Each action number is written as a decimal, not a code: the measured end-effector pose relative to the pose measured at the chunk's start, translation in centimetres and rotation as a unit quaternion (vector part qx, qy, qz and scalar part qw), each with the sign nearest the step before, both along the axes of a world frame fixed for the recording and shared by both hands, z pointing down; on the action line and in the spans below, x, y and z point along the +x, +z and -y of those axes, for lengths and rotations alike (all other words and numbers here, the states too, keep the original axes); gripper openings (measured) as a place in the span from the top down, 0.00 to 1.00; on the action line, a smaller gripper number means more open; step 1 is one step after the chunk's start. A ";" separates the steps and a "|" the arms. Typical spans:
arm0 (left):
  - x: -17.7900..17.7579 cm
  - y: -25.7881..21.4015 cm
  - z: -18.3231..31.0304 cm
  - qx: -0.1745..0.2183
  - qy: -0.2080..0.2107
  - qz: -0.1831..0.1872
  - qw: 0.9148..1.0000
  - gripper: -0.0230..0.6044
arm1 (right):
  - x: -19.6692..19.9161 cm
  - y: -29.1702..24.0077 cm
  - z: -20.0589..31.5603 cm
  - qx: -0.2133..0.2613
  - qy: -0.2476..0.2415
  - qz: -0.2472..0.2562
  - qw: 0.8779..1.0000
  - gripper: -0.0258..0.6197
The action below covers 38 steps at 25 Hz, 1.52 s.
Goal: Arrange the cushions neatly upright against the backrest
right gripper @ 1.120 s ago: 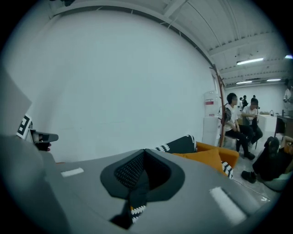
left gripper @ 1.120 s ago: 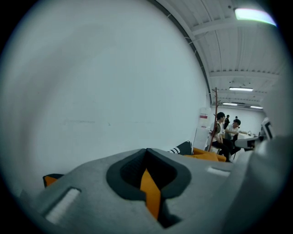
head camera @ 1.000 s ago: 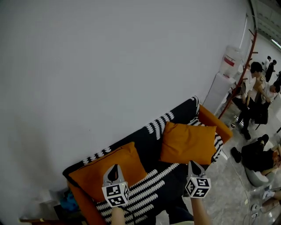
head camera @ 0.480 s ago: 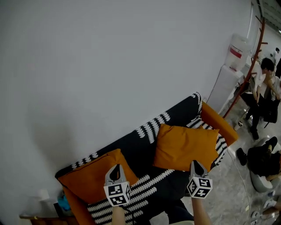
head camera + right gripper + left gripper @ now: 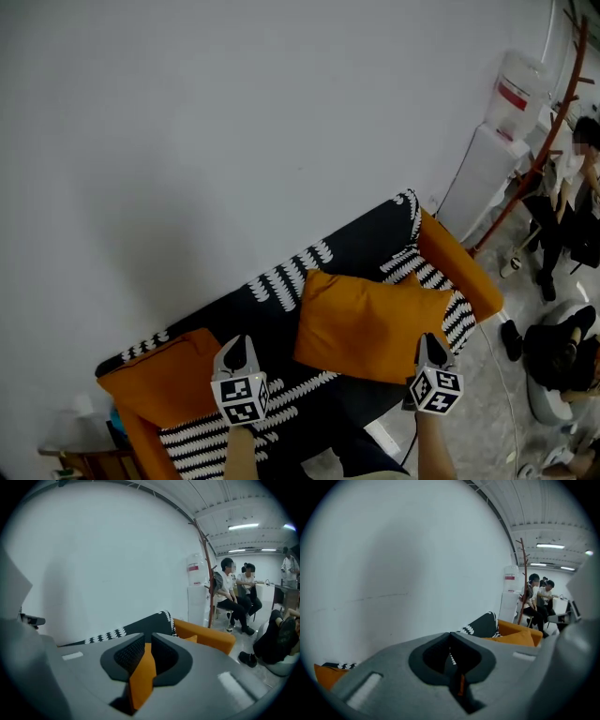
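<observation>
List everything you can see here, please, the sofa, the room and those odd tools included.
sofa: one, black with white pattern, orange arms, against the wall
cushions: two, orange, one mid-sofa, the other at its left end
water dispenser: one, white, right of the sofa
coat stand: one, reddish, beside the dispenser
people: several, seated, far right
left gripper: one, grey, over the seat's front, jaws shut
right gripper: one, grey, at the mid-sofa cushion's lower corner, jaws have just been opening, orange showing in the gap
</observation>
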State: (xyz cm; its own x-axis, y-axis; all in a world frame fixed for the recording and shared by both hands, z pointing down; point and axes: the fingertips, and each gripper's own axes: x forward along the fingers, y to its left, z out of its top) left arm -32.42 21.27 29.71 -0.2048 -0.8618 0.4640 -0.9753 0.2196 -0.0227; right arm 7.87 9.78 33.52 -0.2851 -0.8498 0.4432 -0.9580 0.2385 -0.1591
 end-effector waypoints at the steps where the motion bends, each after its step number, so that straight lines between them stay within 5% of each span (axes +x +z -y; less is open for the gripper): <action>1: 0.7 0.3 0.9 -0.006 0.004 0.003 1.000 0.96 | 1.0 0.4 0.9 -0.003 0.005 -0.001 1.000 0.87; 18: 5.8 8.1 15.1 -0.091 0.075 0.019 0.993 0.81 | 8.3 7.0 11.2 -0.062 0.025 -0.050 0.996 0.81; 24: 6.8 11.6 19.6 -0.125 0.115 0.028 0.985 0.65 | 9.1 9.5 13.5 -0.091 0.013 -0.071 0.993 0.68; 30: 8.0 15.9 22.8 -0.149 0.139 -0.021 0.979 0.48 | 9.4 12.2 15.1 -0.120 0.003 -0.081 0.989 0.55; 38: 8.3 22.2 25.2 -0.198 0.145 -0.041 0.968 0.46 | 9.2 16.5 16.5 -0.161 -0.011 -0.100 0.982 0.49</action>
